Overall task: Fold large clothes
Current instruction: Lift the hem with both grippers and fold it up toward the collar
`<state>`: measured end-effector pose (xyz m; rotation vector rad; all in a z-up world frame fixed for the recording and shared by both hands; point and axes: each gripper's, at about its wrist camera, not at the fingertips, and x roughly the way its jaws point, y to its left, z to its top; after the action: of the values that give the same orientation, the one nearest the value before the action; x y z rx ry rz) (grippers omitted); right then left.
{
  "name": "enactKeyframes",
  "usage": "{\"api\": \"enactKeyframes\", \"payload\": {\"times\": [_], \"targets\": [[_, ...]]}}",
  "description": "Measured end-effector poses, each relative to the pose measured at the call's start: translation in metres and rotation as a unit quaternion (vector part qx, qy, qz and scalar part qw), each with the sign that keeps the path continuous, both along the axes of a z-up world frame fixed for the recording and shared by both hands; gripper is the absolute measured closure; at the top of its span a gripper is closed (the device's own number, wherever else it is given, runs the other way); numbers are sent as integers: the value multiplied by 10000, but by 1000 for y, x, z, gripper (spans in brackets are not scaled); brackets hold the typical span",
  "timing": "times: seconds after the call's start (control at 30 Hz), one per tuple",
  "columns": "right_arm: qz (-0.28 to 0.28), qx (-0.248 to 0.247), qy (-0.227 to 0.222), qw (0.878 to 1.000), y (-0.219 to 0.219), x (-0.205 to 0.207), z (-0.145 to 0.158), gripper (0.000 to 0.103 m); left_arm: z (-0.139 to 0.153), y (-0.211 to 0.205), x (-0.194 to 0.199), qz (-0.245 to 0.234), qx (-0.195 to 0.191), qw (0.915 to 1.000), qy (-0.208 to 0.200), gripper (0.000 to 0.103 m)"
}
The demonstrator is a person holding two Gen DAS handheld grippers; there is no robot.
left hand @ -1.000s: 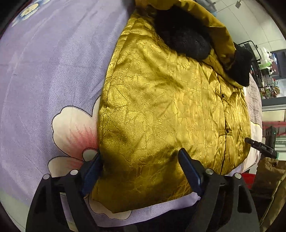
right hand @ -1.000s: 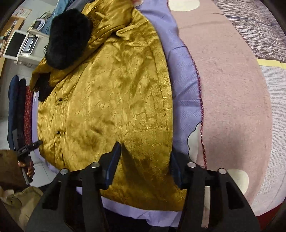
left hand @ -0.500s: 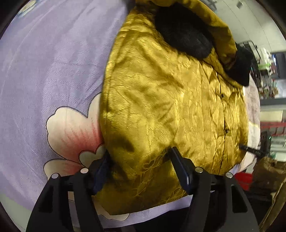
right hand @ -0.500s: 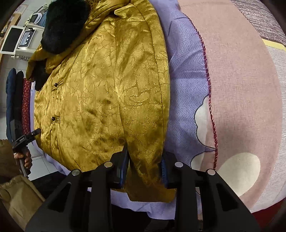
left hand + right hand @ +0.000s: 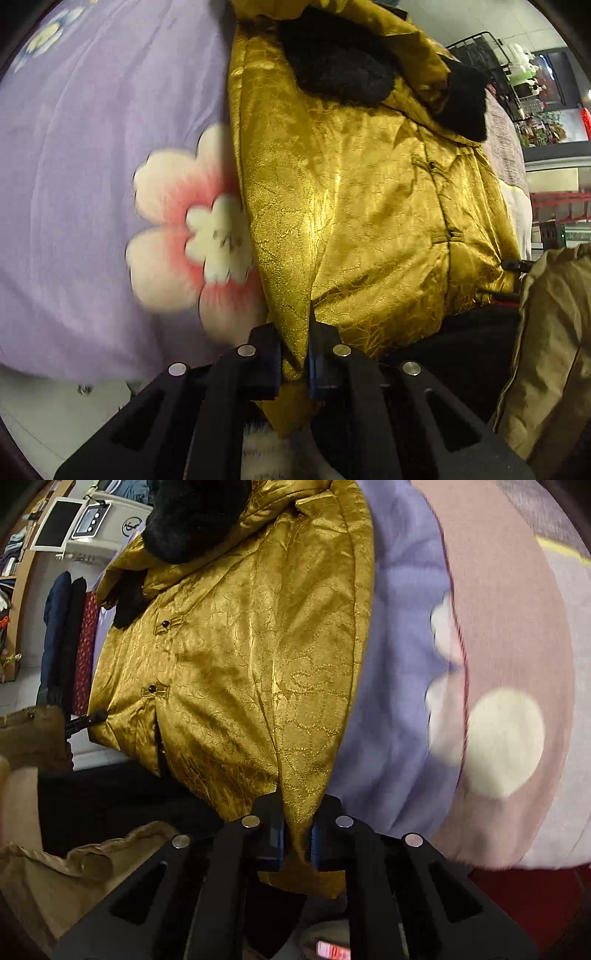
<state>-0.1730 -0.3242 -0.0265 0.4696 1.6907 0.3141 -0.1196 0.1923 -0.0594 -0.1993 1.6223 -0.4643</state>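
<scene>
A golden brocade jacket (image 5: 362, 206) with a black fur collar (image 5: 340, 62) lies buttoned on a lilac flowered sheet (image 5: 92, 129). My left gripper (image 5: 293, 343) is closing, and its pads pinch the jacket's lower left hem corner, which rises off the bed in a taut fold. In the right wrist view the jacket (image 5: 240, 664) and its collar (image 5: 192, 520) spread away from me. My right gripper (image 5: 297, 812) is also closing, and its pads press on the lower right hem corner, with a flap of fabric hanging below the jaws.
A pink blanket (image 5: 509, 609) covers the bed to the right of the lilac sheet (image 5: 399, 664). A person's khaki clothing (image 5: 550, 350) stands at the bed's near edge. Hanging clothes (image 5: 66, 635) and a white screen (image 5: 59, 524) are at the far left.
Both grippers went from wide around the hem to closed on it. Each hem corner has lifted off the sheet, and the flower under the left corner now shows whole.
</scene>
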Motion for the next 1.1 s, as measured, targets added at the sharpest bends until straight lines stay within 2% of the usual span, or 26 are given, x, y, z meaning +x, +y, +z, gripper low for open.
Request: {"api": "enactKeyframes", "payload": {"times": [0.13,0.23,0.33,0.43,0.53,0.6,0.73,0.83,0.9,1.03,1.1], "targets": [[-174,103,160,9997,5,-9,-9,93,-6,4,-10,177,76,9997,155,94],[-415,198,120,9989,-2,3,-8,93,-3,-4,2,187,136,9996,135,94],[-459,334,-212,9982,-11,28,11,93,23,-8,22,291,-135,9991,-279,94],[-607,550,-749,9938,-21,68,41,93,60,-5,60,526,-418,9941,-854,94],[-692,637,-1269,9875,-35,122,66,93,85,-14,101,439,-302,9883,-1428,94],[-821,667,-1507,9829,-42,155,74,93,96,-19,129,403,-232,9852,-1649,94],[-1263,744,-1765,9733,-60,224,85,93,115,-29,200,387,-33,9777,-2064,94],[-1694,818,-1766,9661,-74,280,81,93,112,-37,247,655,2,9763,-2062,94],[-1988,854,-1667,9620,-83,303,74,93,102,-37,272,894,-27,9771,-1929,94],[-2564,871,-1332,9534,-88,332,52,93,81,-44,305,1315,164,9783,-1593,94],[-2701,816,-1276,9509,-88,342,44,93,75,-53,314,1347,256,9784,-1547,92]]}}
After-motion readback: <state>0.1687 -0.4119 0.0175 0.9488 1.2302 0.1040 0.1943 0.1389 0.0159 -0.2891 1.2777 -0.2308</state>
